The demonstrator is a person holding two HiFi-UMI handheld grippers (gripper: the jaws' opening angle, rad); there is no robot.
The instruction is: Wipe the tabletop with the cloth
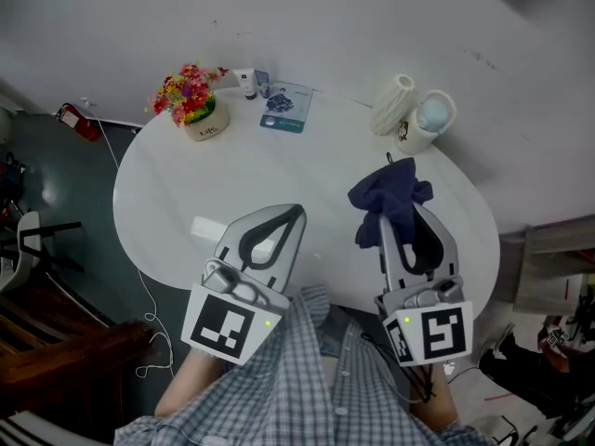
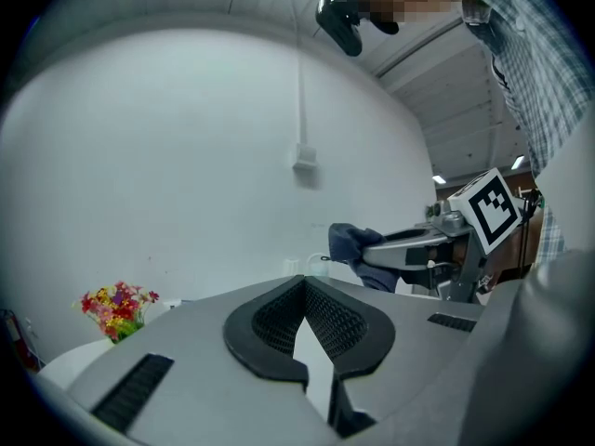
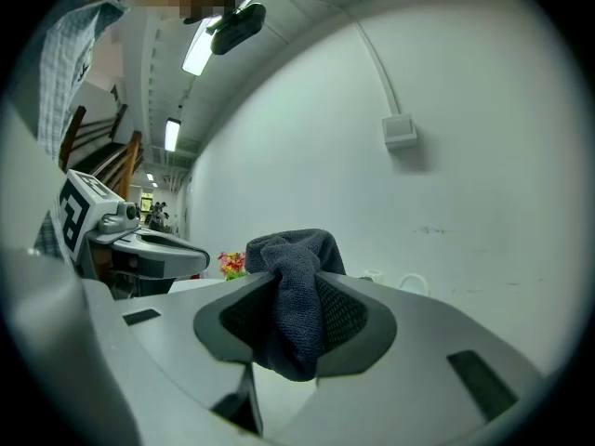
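The cloth (image 1: 391,196) is dark blue, soft-piled and bunched into thick folds. It is held above the right half of the bench (image 1: 279,175); whether it touches the surface cannot be told. The right gripper (image 1: 403,216) has its jaws clamped on the cloth. In the right gripper view the fabric fills the space between the ribbed pads (image 3: 349,309), with a rounded lobe above them and a fold hanging below. The left gripper (image 1: 296,214) has its jaws together at the tips with nothing between them. It sits above the near edge of the bench, to the left of the right gripper.

The bench is white and oval. Along its far edge, from left to right, stand a flower pot (image 1: 197,102), a small bottle (image 1: 246,83), a blue leaflet (image 1: 284,108), a ribbed white vase (image 1: 393,103) and a mug (image 1: 426,122); the vase touches the mug. The wall (image 1: 372,17) behind is white. The floor (image 1: 56,175) to the left is dark green, with a red object (image 1: 76,122) on it near the wall.
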